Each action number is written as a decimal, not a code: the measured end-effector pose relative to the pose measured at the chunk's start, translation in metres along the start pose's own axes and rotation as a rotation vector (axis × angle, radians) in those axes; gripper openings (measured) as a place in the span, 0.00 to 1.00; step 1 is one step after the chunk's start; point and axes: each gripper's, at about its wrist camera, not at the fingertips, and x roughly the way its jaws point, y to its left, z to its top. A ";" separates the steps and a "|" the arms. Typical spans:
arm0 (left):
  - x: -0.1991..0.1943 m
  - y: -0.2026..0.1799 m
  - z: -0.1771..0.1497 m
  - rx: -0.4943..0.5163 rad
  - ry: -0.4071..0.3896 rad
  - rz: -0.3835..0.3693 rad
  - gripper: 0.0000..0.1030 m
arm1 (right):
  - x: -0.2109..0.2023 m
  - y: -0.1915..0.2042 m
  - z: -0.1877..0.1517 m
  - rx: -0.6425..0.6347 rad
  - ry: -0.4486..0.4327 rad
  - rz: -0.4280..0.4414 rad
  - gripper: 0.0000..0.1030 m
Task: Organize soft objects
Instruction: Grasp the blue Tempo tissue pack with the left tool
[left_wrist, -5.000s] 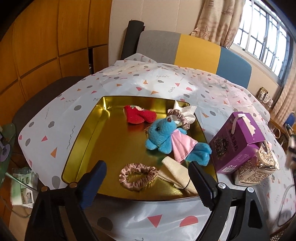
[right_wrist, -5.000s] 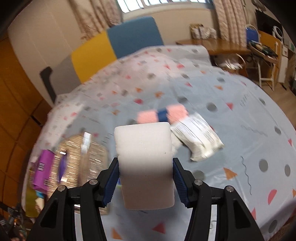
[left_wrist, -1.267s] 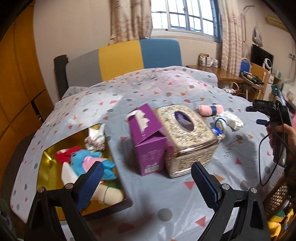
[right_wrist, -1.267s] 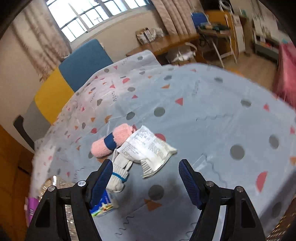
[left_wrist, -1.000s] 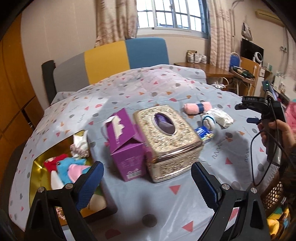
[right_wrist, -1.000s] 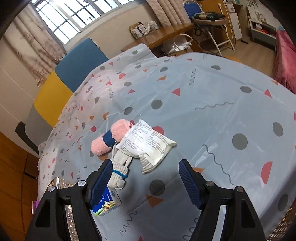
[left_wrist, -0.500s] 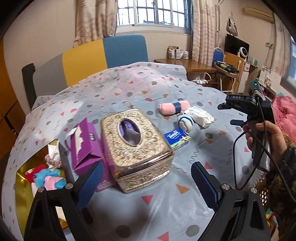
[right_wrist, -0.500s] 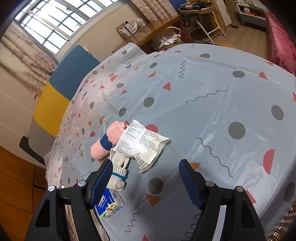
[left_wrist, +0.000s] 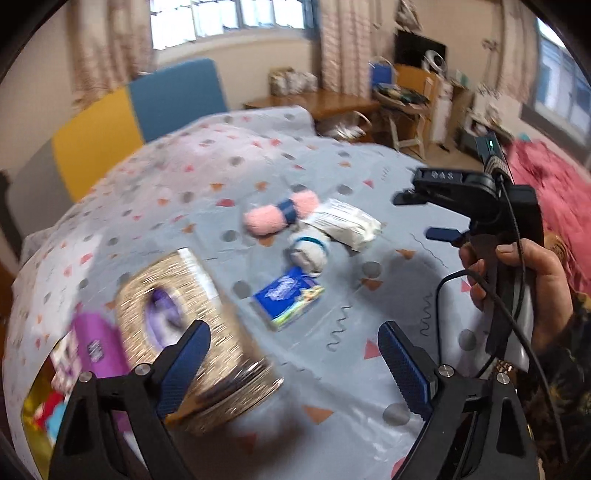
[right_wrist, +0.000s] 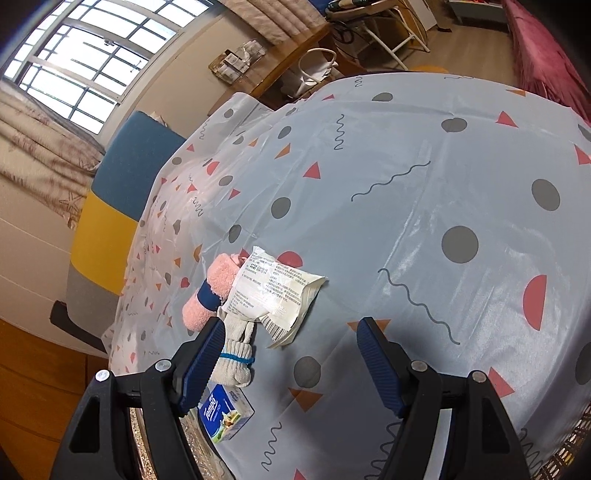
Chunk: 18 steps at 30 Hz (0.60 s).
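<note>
A rolled pink towel with a blue band (left_wrist: 279, 217) (right_wrist: 209, 292), a rolled white sock (left_wrist: 308, 249) (right_wrist: 236, 356), a white soft packet (left_wrist: 347, 223) (right_wrist: 276, 292) and a blue tissue pack (left_wrist: 289, 296) (right_wrist: 223, 411) lie together mid-table. My left gripper (left_wrist: 291, 363) is open and empty, above the near table. My right gripper (right_wrist: 290, 356) is open and empty, just in front of the packet and sock; it also shows in the left wrist view (left_wrist: 469, 206).
A gold tissue box (left_wrist: 184, 317) and a purple box (left_wrist: 92, 350) stand at the left. A gold tray (left_wrist: 33, 428) with plush toys shows at the far left edge. A multicoloured sofa back (left_wrist: 140, 114) is behind the table. Chairs and a desk stand beyond.
The left gripper has swung right, away from the tray toward the towel and sock group. The right gripper has moved closer to that group; its white foam block from earlier is gone.
</note>
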 end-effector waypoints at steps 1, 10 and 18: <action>0.007 -0.002 0.005 0.011 0.016 -0.004 0.90 | 0.000 0.000 0.000 0.002 0.001 0.004 0.73; 0.104 -0.011 0.041 0.075 0.268 -0.013 0.90 | 0.004 0.000 0.000 0.006 0.031 0.043 0.73; 0.168 -0.010 0.049 0.080 0.434 0.053 0.92 | 0.007 -0.001 0.000 0.021 0.058 0.083 0.73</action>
